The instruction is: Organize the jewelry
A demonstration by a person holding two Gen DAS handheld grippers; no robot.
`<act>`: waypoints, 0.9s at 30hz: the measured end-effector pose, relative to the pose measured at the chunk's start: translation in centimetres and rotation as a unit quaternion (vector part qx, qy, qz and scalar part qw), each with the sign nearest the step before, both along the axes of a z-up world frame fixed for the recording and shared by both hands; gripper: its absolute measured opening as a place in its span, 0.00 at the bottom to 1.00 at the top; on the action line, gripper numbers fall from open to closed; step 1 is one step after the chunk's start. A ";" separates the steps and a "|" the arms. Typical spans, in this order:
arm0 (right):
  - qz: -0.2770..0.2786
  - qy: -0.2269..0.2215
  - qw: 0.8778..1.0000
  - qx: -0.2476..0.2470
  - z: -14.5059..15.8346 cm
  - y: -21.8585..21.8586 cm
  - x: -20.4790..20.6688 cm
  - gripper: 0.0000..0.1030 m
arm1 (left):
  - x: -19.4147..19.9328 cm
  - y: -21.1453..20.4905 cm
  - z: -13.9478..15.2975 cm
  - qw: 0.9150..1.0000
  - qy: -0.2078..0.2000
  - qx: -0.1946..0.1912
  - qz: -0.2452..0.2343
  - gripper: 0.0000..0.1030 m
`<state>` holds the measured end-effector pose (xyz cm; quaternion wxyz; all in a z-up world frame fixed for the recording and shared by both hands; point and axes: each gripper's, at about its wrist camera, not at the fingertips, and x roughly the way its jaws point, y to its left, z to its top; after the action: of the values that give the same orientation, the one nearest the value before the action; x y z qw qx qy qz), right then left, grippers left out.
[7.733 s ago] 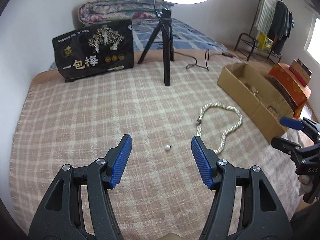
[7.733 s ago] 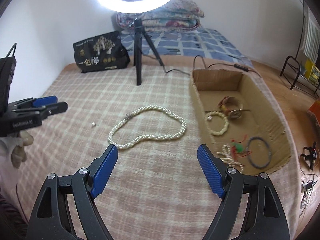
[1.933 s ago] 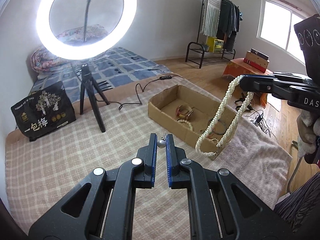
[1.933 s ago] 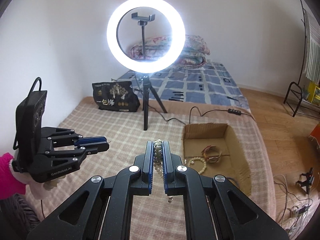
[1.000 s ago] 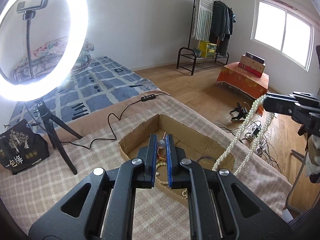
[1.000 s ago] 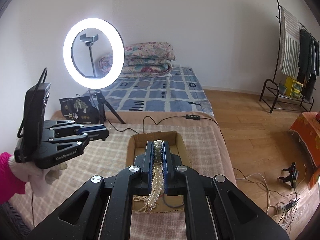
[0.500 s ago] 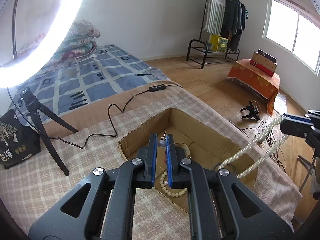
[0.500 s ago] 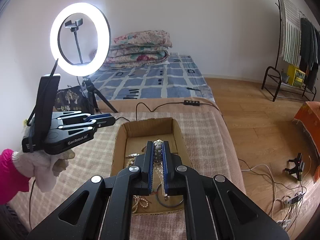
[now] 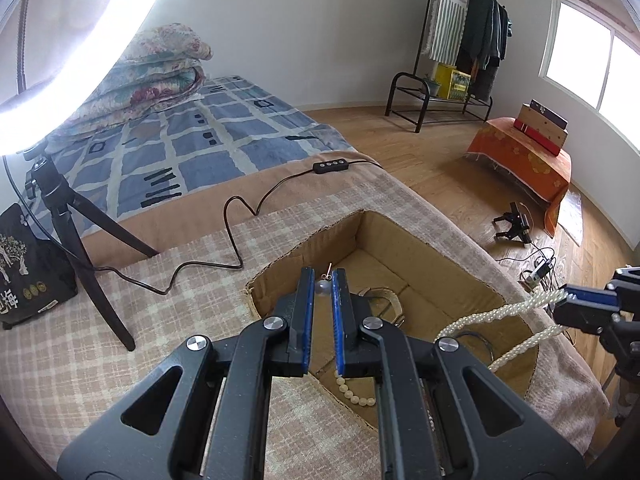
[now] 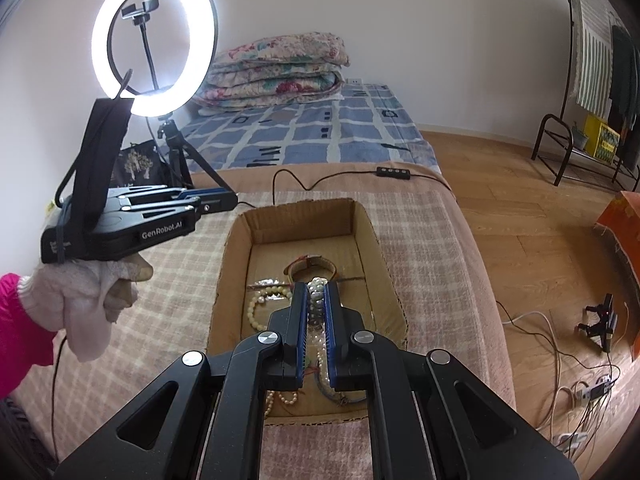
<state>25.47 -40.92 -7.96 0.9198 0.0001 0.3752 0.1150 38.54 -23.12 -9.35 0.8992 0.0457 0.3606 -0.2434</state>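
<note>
**Both pieces now over the box**

Checked bedcover [image 9: 100, 332] lies under everything, the cardboard box [image 9: 404, 236] on it. Since a second ago both tools have sunk toward that box. Left tool [image 9: 322, 286] is clamped on a small pearl earring [image 9: 322, 287], box floor just ahead. Right tool [image 10: 316, 294] pinches the pearl necklace [image 10: 317, 292], its strands trailing into the box below. Release looks near.
</note>
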 end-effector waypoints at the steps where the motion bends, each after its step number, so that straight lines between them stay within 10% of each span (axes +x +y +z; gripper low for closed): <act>1: 0.001 0.002 1.000 0.001 -0.2 0.0 0.0 0.06 | 0.0 -0.1 0.0 1.000 0.001 0.001 -0.002 0.06; 9: 0.006 0.016 1.000 -0.011 -0.9 0.5 0.0 0.07 | -0.2 -0.7 0.1 1.000 -0.004 0.005 -0.005 0.07; 13: 0.001 0.012 1.000 -0.017 -0.7 0.6 0.0 0.30 | -0.4 -0.7 0.4 1.000 -0.008 0.000 -0.002 0.43; 27: -0.020 0.000 0.999 -0.027 0.6 0.8 -2.1 0.37 | -3.4 0.5 4.0 0.999 -0.042 -0.002 0.000 0.44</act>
<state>23.37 -40.09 -7.37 0.9217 -0.0172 0.3778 0.0867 35.17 -22.62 -5.34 0.9136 0.0546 0.3220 -0.2423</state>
